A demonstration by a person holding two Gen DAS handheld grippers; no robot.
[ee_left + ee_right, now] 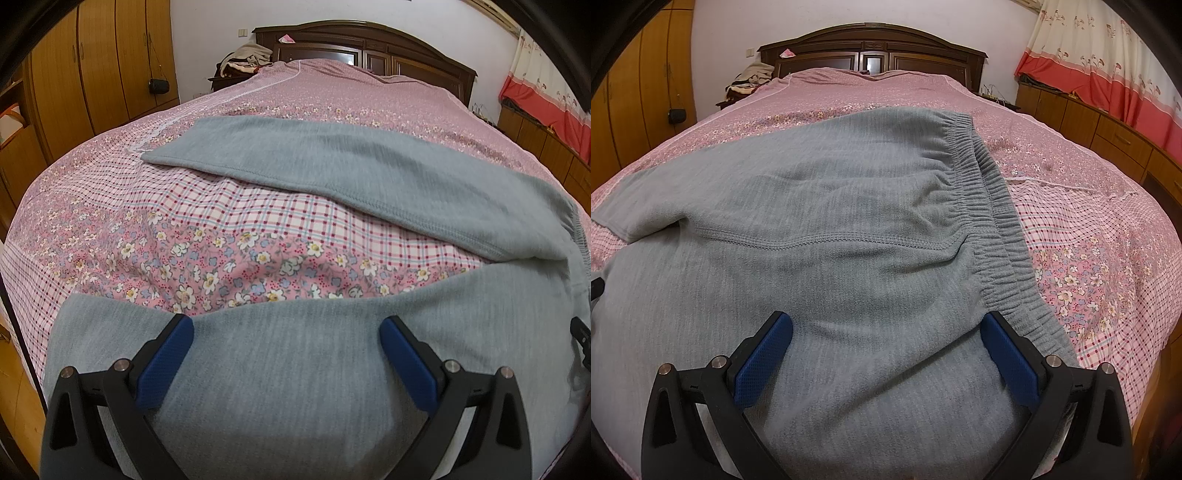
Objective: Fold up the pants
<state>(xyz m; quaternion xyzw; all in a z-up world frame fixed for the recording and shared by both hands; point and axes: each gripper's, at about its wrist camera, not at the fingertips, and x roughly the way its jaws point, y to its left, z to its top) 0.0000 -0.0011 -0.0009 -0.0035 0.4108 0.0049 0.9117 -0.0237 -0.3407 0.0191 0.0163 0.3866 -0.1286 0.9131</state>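
Note:
Grey fleece pants [332,166] lie spread on the bed, legs apart in a V. In the left wrist view the near leg [288,369] lies under my left gripper [286,328], which is open with blue pads wide apart just above the cloth; the far leg runs off to the left. In the right wrist view the pants [820,221] fill the middle, with the gathered elastic waistband [993,206] on the right. My right gripper [886,325] is open over the seat area near the waistband, nothing pinched.
The bed [110,229] has a pink floral and plaid cover and a dark wooden headboard [871,48]. Wooden wardrobes [92,74] stand left, a low wooden cabinet [1108,136] with a red and cream curtain [1108,55] right. Clothes [243,59] are piled near the headboard.

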